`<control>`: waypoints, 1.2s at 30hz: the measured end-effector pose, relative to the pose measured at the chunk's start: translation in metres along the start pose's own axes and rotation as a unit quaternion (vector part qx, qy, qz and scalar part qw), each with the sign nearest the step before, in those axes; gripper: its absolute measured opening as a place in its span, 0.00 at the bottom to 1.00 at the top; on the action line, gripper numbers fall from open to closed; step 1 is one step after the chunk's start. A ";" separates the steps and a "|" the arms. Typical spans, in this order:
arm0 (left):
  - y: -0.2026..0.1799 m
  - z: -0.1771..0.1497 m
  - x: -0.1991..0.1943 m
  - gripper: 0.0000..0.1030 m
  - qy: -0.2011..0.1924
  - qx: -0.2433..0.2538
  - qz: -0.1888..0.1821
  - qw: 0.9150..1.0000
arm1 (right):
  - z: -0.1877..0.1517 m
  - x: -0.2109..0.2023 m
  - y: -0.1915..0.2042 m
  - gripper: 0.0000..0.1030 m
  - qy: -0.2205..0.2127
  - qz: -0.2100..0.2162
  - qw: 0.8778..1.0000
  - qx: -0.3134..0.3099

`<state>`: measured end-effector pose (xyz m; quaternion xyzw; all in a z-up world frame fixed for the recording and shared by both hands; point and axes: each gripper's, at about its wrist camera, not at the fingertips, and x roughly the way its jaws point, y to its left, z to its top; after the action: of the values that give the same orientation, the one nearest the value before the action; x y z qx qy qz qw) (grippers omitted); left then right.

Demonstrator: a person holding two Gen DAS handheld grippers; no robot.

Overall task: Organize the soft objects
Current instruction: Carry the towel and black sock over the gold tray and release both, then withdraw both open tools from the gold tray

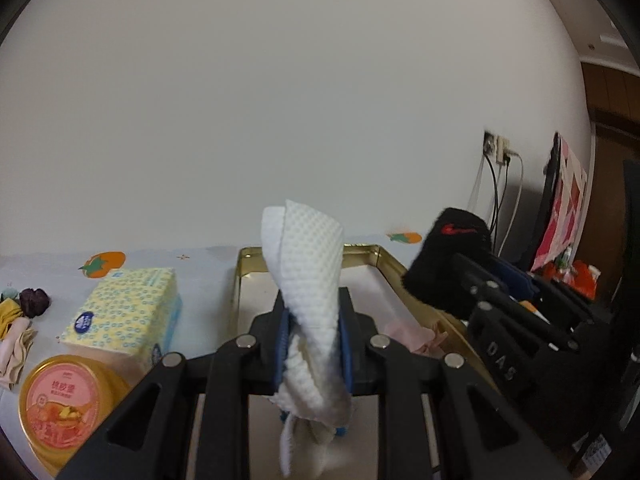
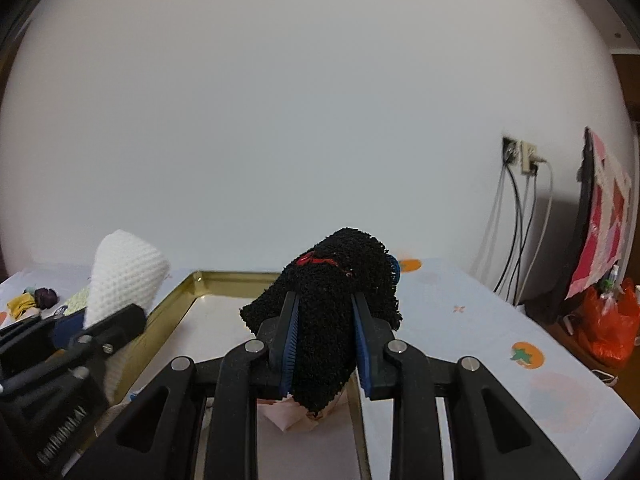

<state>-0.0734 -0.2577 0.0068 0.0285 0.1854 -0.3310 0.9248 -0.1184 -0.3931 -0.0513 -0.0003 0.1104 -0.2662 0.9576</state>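
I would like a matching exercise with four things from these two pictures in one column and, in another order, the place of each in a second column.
Things:
1. white cloth
2. black cloth
3. pink cloth
4. tissue pack

Places:
A. lying in the gold tray
B. held in the right gripper
C. on the table, left of the tray
D. held in the left gripper

Pairs: 1-D, 2-B, 3-A, 4-C
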 end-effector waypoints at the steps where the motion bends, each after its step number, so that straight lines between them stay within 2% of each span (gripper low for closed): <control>1: -0.002 0.000 0.003 0.19 0.005 0.005 0.003 1.000 | 0.000 0.002 0.001 0.26 0.005 0.005 1.000 -0.001; 5: -0.002 -0.001 0.007 0.19 0.019 0.006 0.005 1.000 | -0.003 0.002 0.005 0.27 0.012 0.010 1.000 -0.006; 12: 0.002 -0.003 0.008 0.19 0.023 0.002 0.000 1.000 | -0.001 0.009 0.000 0.29 0.025 0.029 0.999 -0.001; 13: 0.001 -0.003 0.008 0.19 0.023 0.004 0.000 1.000 | -0.001 0.011 -0.001 0.30 0.029 0.034 0.999 -0.001; 15: 0.000 -0.003 0.008 0.25 0.022 0.005 0.004 1.000 | -0.001 0.014 0.000 0.38 0.037 0.040 0.999 -0.002; 17: 0.000 -0.003 0.006 0.26 0.017 0.004 0.009 1.000 | -0.001 0.014 0.003 0.49 0.040 0.045 0.998 -0.004; 19: 0.003 -0.003 0.006 0.33 0.017 -0.005 0.015 1.000 | -0.001 0.013 0.002 0.52 0.039 0.038 0.999 -0.002; 20: 0.005 -0.003 0.006 0.45 0.017 -0.011 0.018 1.000 | -0.001 0.013 0.000 0.52 0.037 0.036 0.999 0.002; 21: 0.009 -0.003 0.006 0.61 0.015 -0.021 0.026 0.999 | -0.001 0.011 -0.003 0.52 0.032 0.034 0.999 0.011; 22: 0.014 -0.003 0.005 0.69 0.012 -0.035 0.034 0.999 | -0.001 0.010 -0.007 0.52 0.025 0.034 0.999 0.021; 23: 0.018 -0.003 0.004 0.83 0.008 -0.045 0.037 0.998 | -0.001 0.008 -0.010 0.54 0.020 0.036 0.999 0.030; 24: 0.023 -0.003 0.002 0.91 0.002 -0.058 0.042 0.997 | -0.001 0.006 -0.015 0.57 0.012 0.038 0.998 0.043; 26: 0.028 -0.003 -0.002 1.00 -0.009 -0.069 0.047 0.996 | -0.001 0.003 -0.019 0.72 0.004 0.030 0.998 0.057; 36: 0.027 -0.002 -0.013 1.00 -0.055 -0.022 0.109 0.992 | 0.001 -0.008 -0.032 0.72 -0.033 0.014 0.996 0.087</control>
<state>-0.0665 -0.2282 0.0083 0.0100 0.1375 -0.2251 0.9645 -0.1410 -0.4164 -0.0463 0.0760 0.0556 -0.2611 0.9607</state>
